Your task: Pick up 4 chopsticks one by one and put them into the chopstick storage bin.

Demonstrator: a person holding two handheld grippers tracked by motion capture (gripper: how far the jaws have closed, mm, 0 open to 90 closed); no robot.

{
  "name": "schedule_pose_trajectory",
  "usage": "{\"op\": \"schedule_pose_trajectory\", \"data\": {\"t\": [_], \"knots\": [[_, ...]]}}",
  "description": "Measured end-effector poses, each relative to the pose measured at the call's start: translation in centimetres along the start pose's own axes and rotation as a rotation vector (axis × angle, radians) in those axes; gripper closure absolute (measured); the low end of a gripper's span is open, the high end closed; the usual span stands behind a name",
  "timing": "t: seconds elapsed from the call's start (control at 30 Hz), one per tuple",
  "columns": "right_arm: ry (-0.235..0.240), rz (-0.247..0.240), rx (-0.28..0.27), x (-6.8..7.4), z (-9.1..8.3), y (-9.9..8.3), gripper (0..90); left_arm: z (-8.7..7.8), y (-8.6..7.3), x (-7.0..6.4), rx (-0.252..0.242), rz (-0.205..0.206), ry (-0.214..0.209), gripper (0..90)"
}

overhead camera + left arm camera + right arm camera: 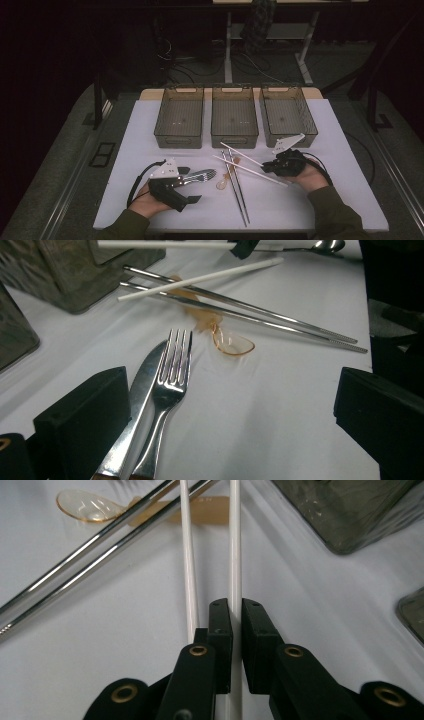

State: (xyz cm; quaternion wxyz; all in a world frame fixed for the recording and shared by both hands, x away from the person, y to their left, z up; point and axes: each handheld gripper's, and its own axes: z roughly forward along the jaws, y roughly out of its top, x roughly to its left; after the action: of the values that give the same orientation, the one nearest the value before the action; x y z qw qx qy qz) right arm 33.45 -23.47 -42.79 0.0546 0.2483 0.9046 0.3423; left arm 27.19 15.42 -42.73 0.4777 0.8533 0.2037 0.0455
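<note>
My left gripper (192, 184) stands open low over the table, its jaws wide apart (230, 390). A steel fork (172, 372) and a table knife (142, 390) lie side by side between them, close to the left jaw and untouched. My right gripper (267, 166) is shut on one white chopstick (234, 555). The second white chopstick (188, 555) lies just beside its left jaw on the cloth. A pair of metal chopsticks (237, 190) lies between my two hands. A clear amber spoon (222, 184) rests next to them.
Three empty grey bins stand in a row at the back: left (179, 119), middle (234, 117) and right (288, 116). The white tablecloth (325, 195) ends a short way in front of both hands.
</note>
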Motion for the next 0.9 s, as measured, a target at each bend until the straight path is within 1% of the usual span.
{"op": "schedule_pose_trajectory", "data": {"t": [0.17,0.47,0.6,0.9], "knots": [[-0.003,0.012,-0.021,0.0,-0.5,0.0,83.2,-0.1,-0.1,0.1,-0.005,-0.003,0.003,0.4],[0.021,0.043,-0.093,0.2,-1.5,0.4,83.2,-0.3,-0.1,0.3,-0.022,-0.018,0.014,0.4],[0.013,0.043,-0.103,0.5,-1.8,0.8,83.2,-0.3,-0.1,0.3,-0.019,-0.016,0.013,0.4],[0.018,0.074,-0.147,1.0,-2.3,1.9,83.2,-0.2,-0.1,0.3,-0.019,-0.017,0.007,0.4]]}}
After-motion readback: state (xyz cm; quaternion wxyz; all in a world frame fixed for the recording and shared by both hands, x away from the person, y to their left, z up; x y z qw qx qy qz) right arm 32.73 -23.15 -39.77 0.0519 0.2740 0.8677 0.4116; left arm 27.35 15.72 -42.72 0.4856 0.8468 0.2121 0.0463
